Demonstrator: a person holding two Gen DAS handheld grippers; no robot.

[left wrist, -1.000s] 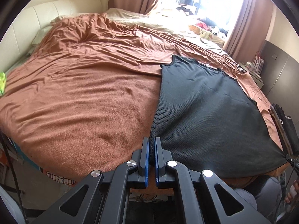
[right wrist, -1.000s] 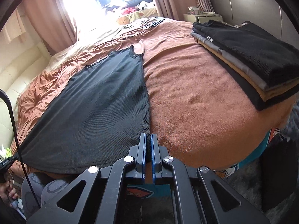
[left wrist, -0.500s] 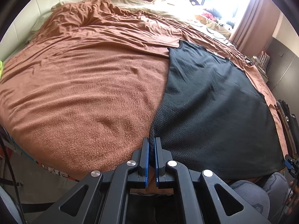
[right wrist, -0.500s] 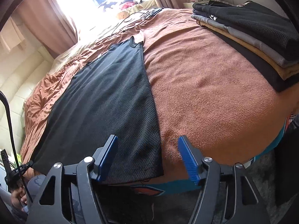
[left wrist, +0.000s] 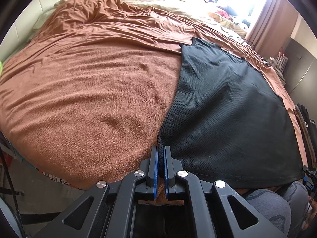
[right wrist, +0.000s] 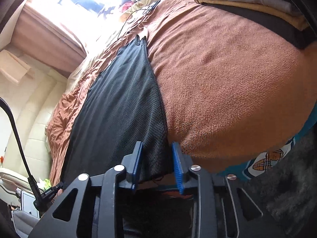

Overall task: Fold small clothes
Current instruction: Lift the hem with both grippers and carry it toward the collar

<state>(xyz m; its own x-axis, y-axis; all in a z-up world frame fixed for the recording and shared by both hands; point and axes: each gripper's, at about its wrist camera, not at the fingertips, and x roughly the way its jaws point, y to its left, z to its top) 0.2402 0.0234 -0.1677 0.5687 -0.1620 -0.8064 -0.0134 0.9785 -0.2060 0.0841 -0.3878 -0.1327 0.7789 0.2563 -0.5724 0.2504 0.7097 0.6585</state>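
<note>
Two grippers: we hold one at each near corner of a black mesh sleeveless garment (left wrist: 227, 107).
Garment position: we see it spread flat on the brown fleece blanket (left wrist: 95, 91) covering the bed, hem at the near edge.
Left gripper (left wrist: 160, 154): clamped tight on the hem's left corner, mesh pinched between the blue pads.
Right gripper (right wrist: 157, 158): jaws closing, a gap remaining; the right hem corner lies between the pads, which do not yet press it.
Stack: we note folded dark, grey and tan clothes (right wrist: 247, 6) on the blanket's right side, well apart from the garment.
</note>
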